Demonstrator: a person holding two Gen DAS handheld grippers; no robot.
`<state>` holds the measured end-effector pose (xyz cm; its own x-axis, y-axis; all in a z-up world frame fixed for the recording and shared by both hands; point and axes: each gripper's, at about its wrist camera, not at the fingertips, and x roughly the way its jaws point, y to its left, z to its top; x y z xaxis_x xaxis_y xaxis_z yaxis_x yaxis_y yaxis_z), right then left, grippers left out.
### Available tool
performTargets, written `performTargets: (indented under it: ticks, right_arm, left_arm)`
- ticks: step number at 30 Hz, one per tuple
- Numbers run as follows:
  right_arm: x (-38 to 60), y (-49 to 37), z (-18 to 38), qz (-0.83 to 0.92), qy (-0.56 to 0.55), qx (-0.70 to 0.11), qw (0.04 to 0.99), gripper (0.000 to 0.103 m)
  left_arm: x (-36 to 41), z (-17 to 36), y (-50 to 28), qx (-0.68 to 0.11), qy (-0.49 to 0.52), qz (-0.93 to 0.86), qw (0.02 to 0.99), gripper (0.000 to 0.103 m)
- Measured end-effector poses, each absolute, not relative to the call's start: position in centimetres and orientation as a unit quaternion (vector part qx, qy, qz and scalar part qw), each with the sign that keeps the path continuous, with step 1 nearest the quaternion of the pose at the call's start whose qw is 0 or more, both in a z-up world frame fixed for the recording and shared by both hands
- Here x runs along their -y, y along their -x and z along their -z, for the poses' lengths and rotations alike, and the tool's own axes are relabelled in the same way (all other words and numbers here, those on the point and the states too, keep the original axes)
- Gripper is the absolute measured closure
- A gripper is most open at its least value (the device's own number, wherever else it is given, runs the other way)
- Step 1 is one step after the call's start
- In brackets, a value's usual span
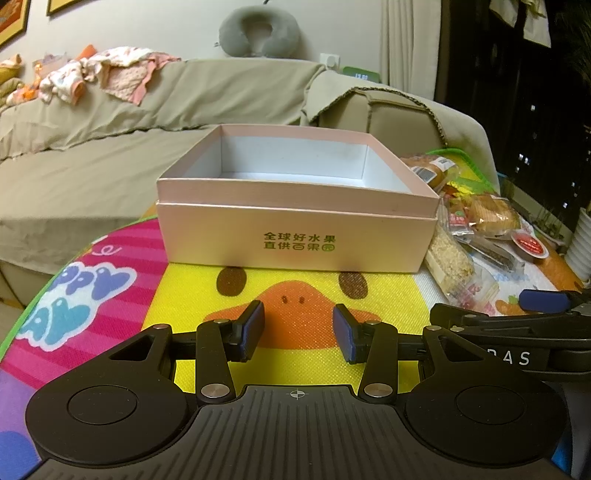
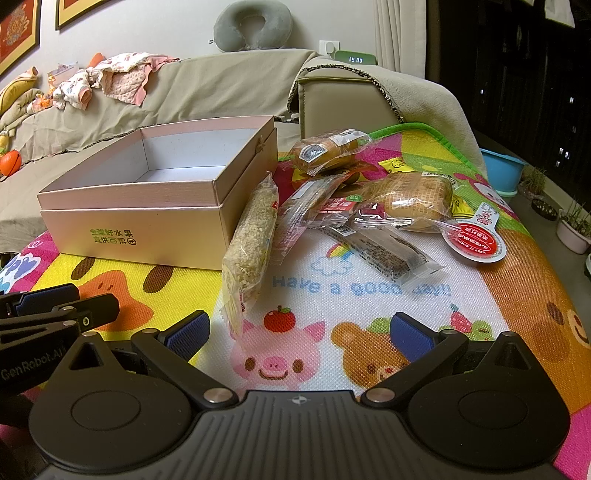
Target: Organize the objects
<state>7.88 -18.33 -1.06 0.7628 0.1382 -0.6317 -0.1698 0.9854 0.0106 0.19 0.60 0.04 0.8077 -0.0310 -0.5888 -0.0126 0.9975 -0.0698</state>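
A long sofa under an olive-beige cloth cover [image 2: 207, 85] lines the pale wall, a grey U-shaped neck pillow [image 2: 253, 24] on its back. Cream curtains [image 2: 400, 35] edge a dark night window [image 2: 517, 70].

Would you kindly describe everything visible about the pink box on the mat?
The pink box is a square, card-like gift box with a pale white interior, open at the top and empty as far as can be seen. Its upper tray sits nested in a slightly wider base, apparently the lid. Green printed characters mark the front wall. It stands upright on the colourful play mat in front of the sofa. The long grain packet lies right beside its right corner; neither gripper touches it.
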Motion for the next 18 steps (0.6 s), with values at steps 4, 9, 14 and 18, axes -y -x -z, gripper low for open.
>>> performTargets:
  ticks: [4, 9, 14, 18]
  right_arm:
    - [18.28, -7.91, 1.05, -0.082, 0.024, -0.335, 0.938, 0.0]
    - [18.24, -7.93, 1.07, -0.082, 0.024, -0.334, 0.939, 0.0]
    - [18.31, -7.77, 1.09, -0.082, 0.024, -0.335, 0.939, 0.0]
    - [18.67, -7.79, 1.19, -0.084, 0.019, -0.336, 0.938, 0.0]
  left_arm:
    - [-0.67, -0.03, -0.09, -0.31, 0.038, 0.005, 0.95, 0.057]
    - [-0.68, -0.05, -0.09, -0.309, 0.039, 0.006, 0.95, 0.057]
    - [-1.0, -0.05, -0.11, -0.309, 0.048, 0.009, 0.95, 0.057]
    - [-0.81, -0.04, -0.11, -0.311, 0.036, 0.006, 0.95, 0.057]
